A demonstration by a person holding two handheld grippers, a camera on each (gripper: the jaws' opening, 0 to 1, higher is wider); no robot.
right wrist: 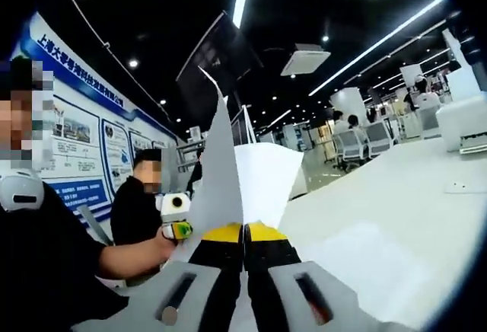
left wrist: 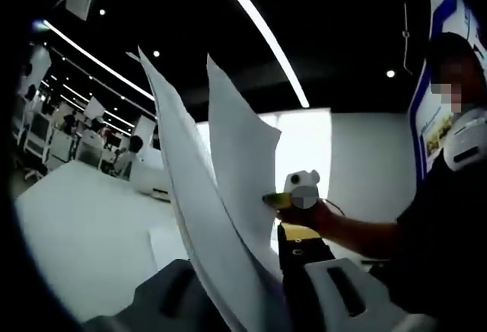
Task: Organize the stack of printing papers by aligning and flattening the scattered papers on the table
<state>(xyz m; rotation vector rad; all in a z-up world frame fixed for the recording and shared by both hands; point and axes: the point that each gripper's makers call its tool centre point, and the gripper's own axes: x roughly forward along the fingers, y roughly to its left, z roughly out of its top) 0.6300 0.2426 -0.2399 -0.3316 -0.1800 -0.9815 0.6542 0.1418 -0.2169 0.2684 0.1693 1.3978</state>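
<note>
A sheaf of white printing papers [left wrist: 236, 157] stands on edge above the white table [left wrist: 76, 225], fanning apart at the top. My left gripper [left wrist: 278, 233] is shut on the lower part of the sheaf; its yellow-tipped right finger shows and the other is hidden behind the sheets. The right gripper [left wrist: 278, 199], held by a hand, pinches the same sheaf's edge a little higher. In the right gripper view, my right gripper [right wrist: 244, 230] is shut with its yellow tips pressed together on the papers [right wrist: 221, 172]. The left gripper [right wrist: 181, 229] grips the sheaf's far edge.
A person in dark clothes [right wrist: 46, 263] stands close behind the papers. The table top [right wrist: 380, 233] stretches away, with one flat sheet [left wrist: 163, 244] on it and a small white thing [right wrist: 464, 187] far off. Chairs, desks and seated people [right wrist: 354, 138] are in the background.
</note>
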